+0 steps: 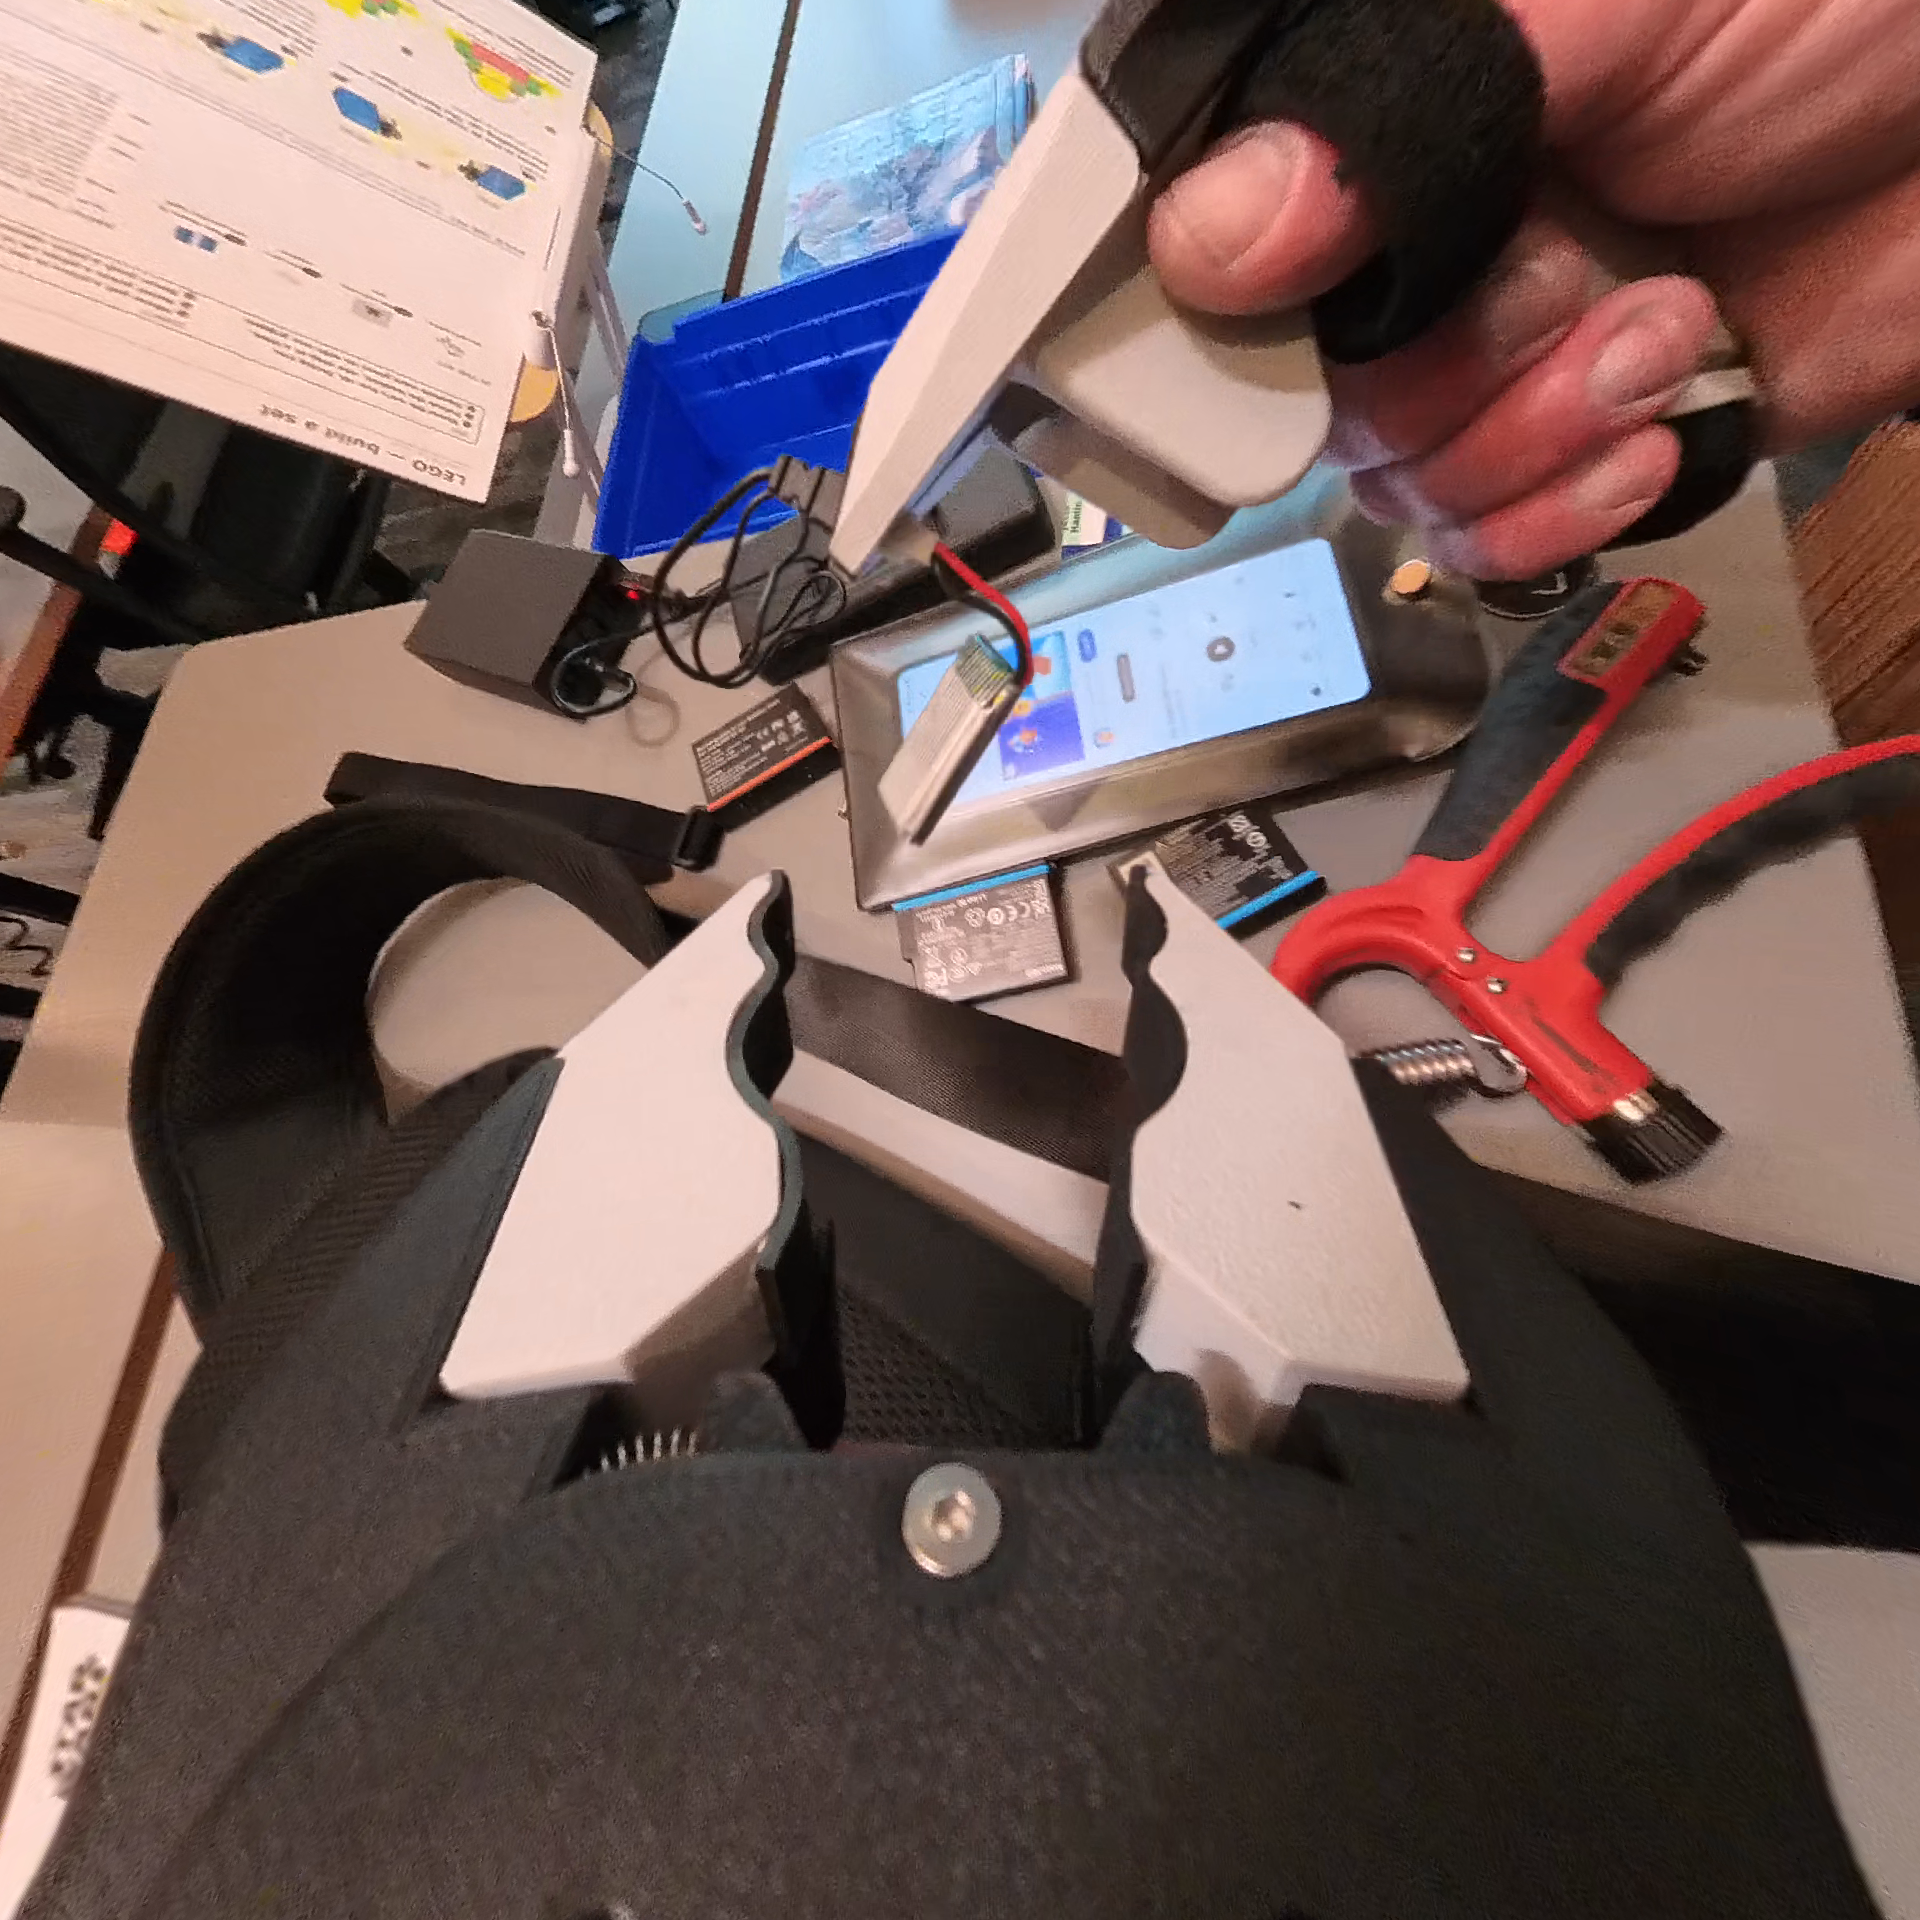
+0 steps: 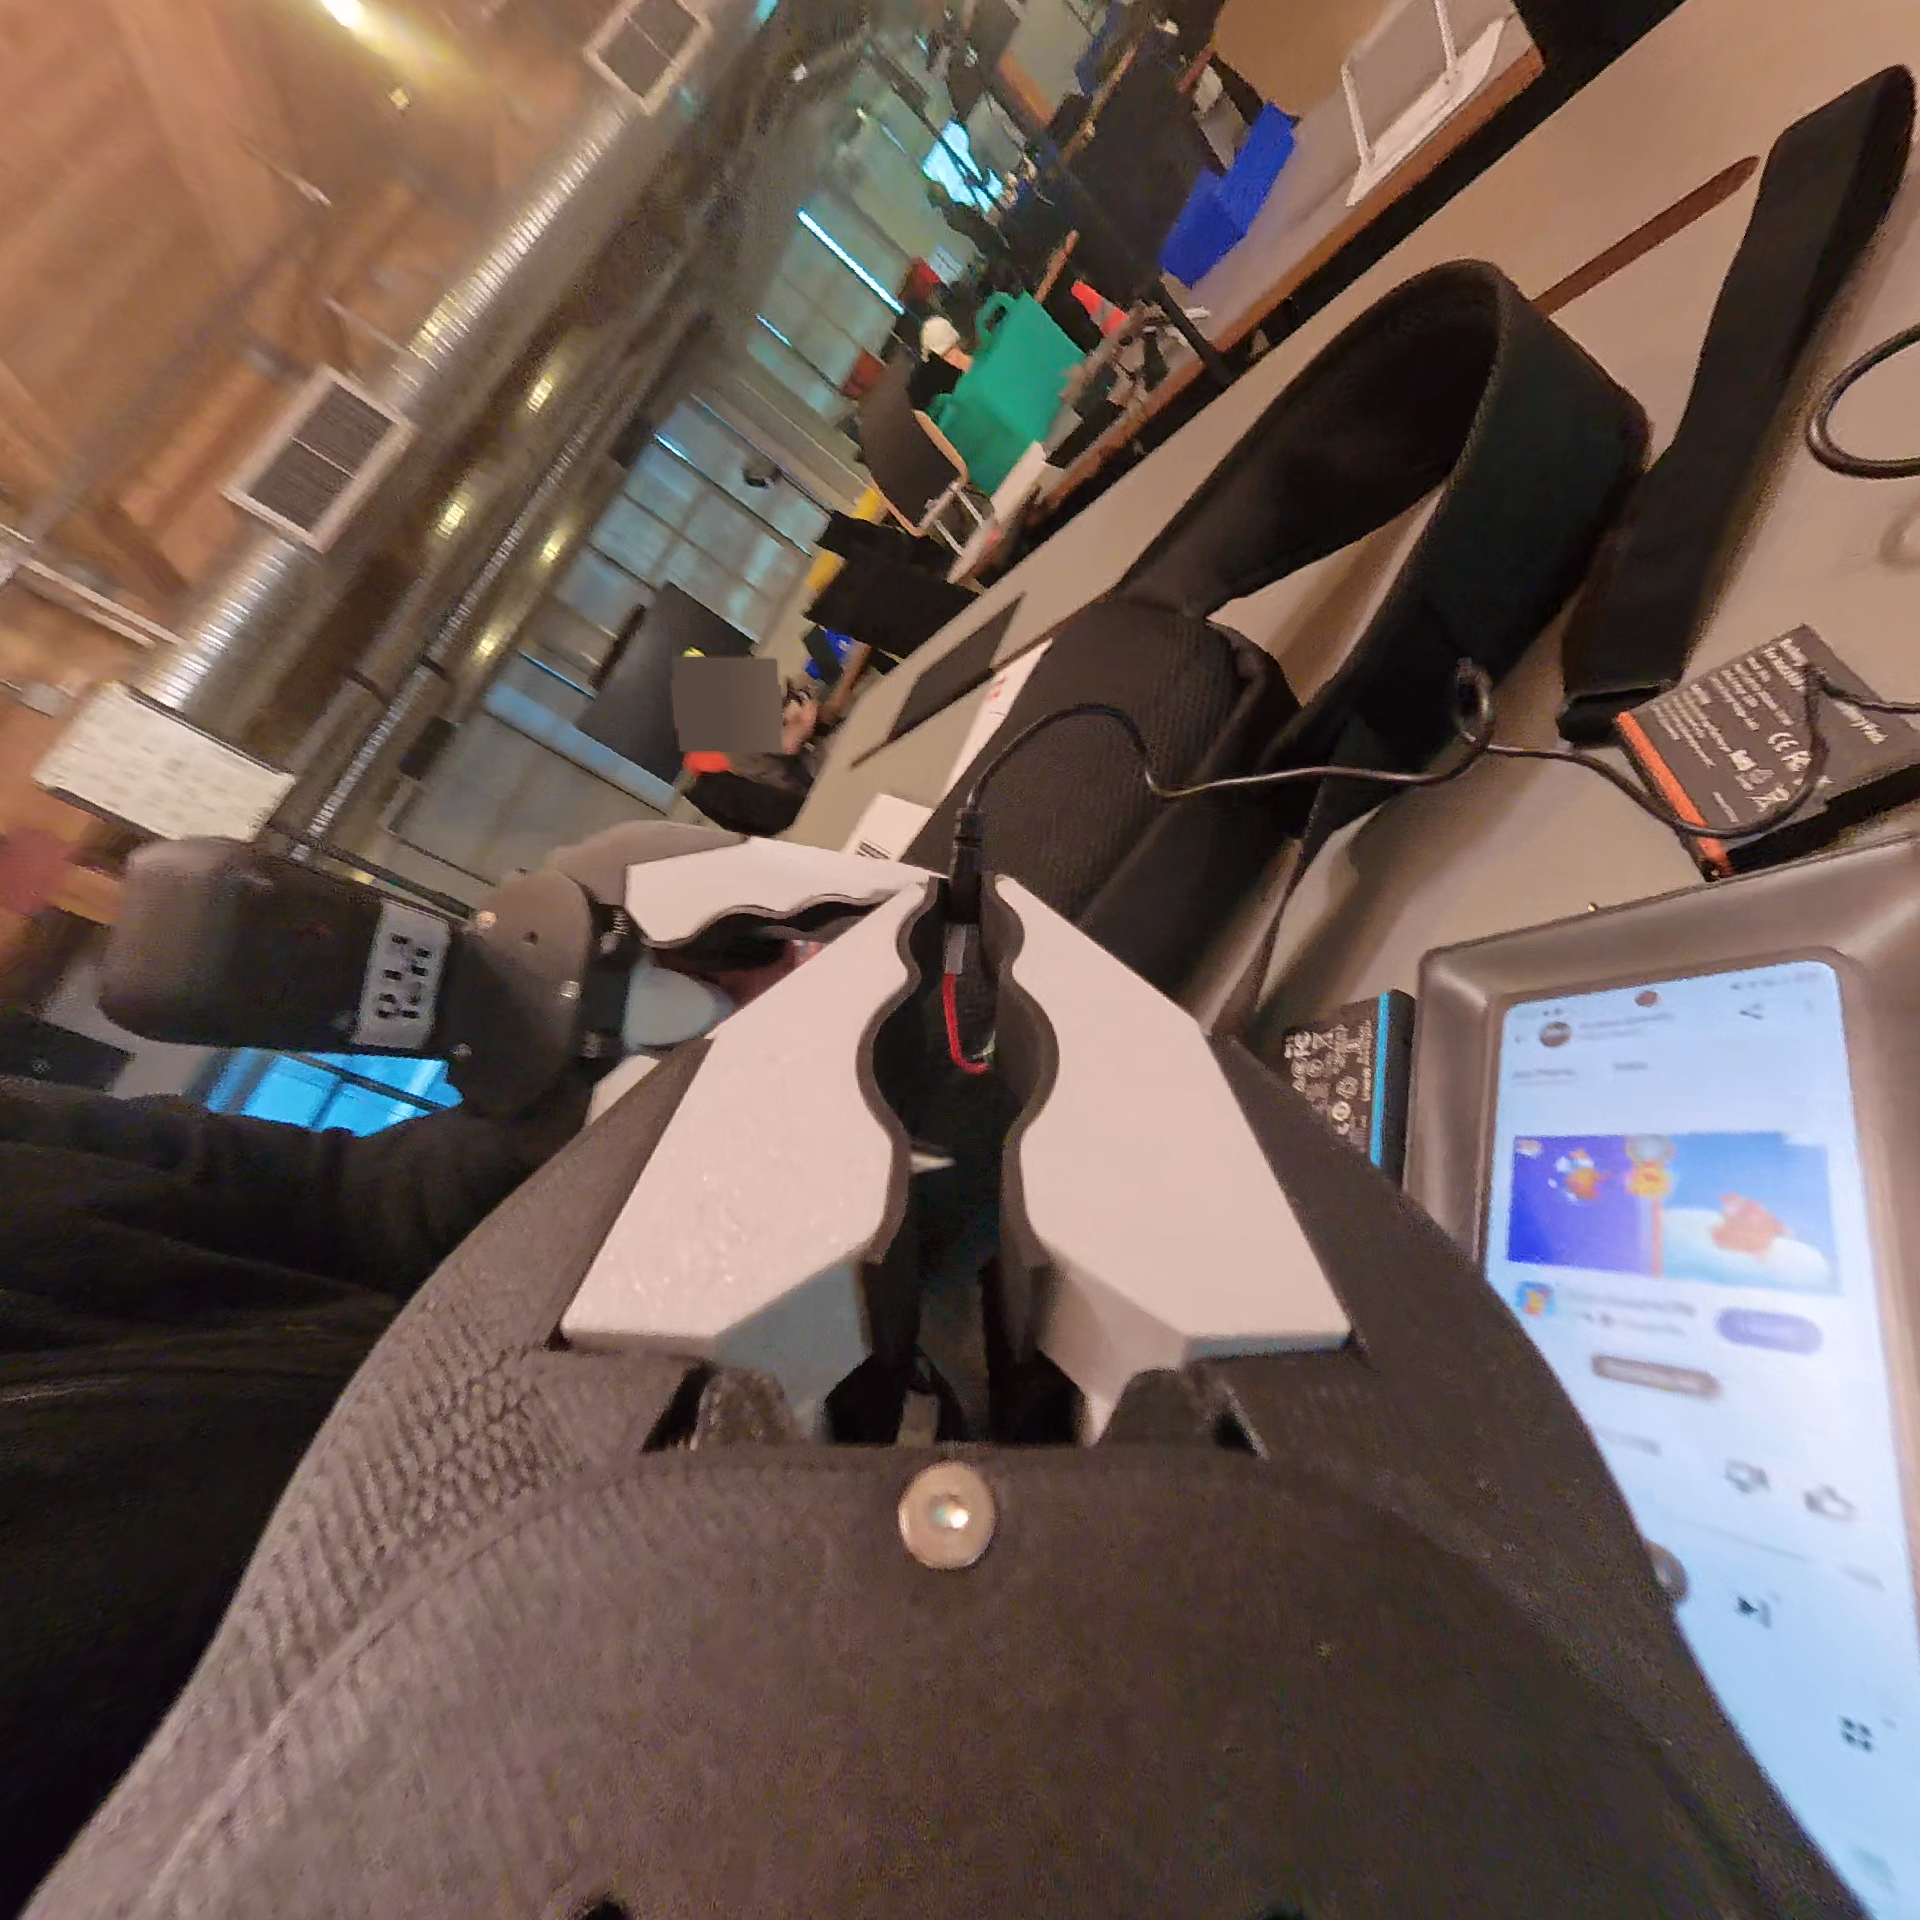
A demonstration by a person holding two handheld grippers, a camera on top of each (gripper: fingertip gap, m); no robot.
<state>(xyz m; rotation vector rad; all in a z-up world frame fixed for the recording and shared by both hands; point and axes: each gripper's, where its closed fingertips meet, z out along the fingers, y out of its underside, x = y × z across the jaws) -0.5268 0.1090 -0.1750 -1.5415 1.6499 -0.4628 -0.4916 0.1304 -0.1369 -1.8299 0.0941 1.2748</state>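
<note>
The left tool [image 1: 951,894] is shown with its jaws spread wide and nothing between them, poised above a black strap [image 1: 935,1049] that lies across the grey bench [image 1: 260,707]. Just beyond its tips, two flat black battery packs [image 1: 982,935] rest partly under the edge of a dark metal tray [image 1: 873,727].

The right tool [image 1: 883,551] is seen in the left wrist view entering from the upper right, held in a person's hand [image 1: 1558,260]. Its jaws are closed almost to touching on a connector with red and black leads [image 2: 961,997]; the right wrist view shows the plug pinched in the recess near the tips, with a thin black cable [image 2: 1195,769] running out of it. A small silver battery cell [image 1: 945,727] hangs from the leads, clear of the tray and tilted, just above a lit phone [image 1: 1174,665] lying screen-up in the tray. The grip is presumably taken on the connector so that the cell dangles free of the jaws.

Farther back on the bench are a black charger block [image 1: 499,623] with coiled cables, an orange-edged battery pack [image 1: 764,743] and a blue bin [image 1: 758,395]. A red-framed hand tool [image 1: 1455,935] lies to the right, and a printed sheet [image 1: 260,208] overhangs the upper left.
</note>
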